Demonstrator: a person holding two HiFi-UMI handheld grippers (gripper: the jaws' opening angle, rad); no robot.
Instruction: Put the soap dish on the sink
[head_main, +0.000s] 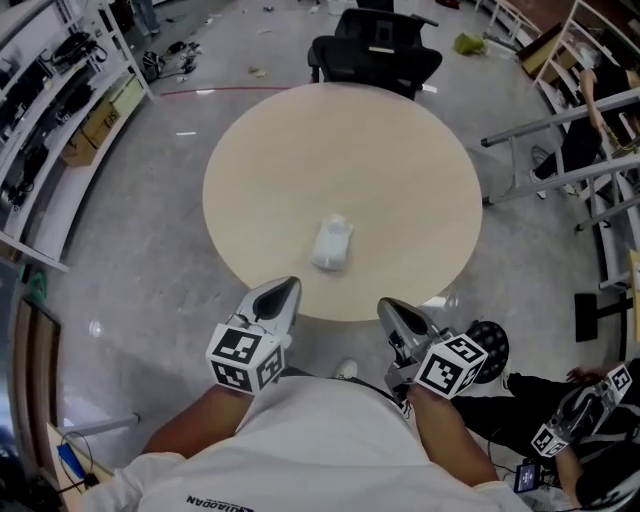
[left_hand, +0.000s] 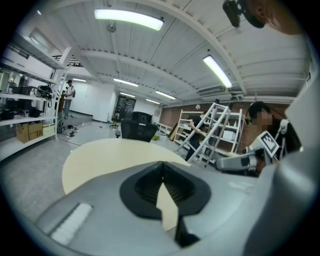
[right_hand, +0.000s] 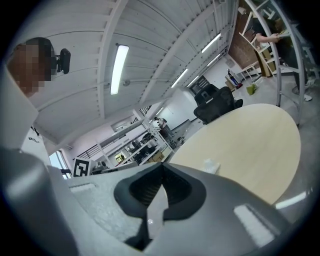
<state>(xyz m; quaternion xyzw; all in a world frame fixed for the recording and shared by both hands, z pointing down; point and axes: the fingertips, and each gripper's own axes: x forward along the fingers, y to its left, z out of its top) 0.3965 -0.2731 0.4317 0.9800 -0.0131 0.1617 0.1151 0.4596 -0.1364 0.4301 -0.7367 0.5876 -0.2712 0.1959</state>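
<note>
Round pale-beige desk (head_main: 400, 160) mid-room on grey floor (head_main: 150, 260). Beyond its far edge, black office chair (head_main: 375, 50). At the near edge, grey left claw (head_main: 287, 288) and grey right claw (head_main: 390, 306), both clenched tight on nothing, tips aimed over the desk. Ahead and between them, small white soap dish (head_main: 332, 243), lying on the desk near its middle, well apart from both claws.

We wear a white short-sleeved T-shirt (head_main: 300, 440) with dark lettering on it. Just ahead of the T-shirt, our left gripper (head_main: 289, 286) and right gripper (head_main: 388, 306) are smooth grey shells tapering to a tip, with black ribbed pads (left_hand: 149, 188) inside, each bearing a cube (head_main: 245, 358) of black-and-white square markers.
</note>
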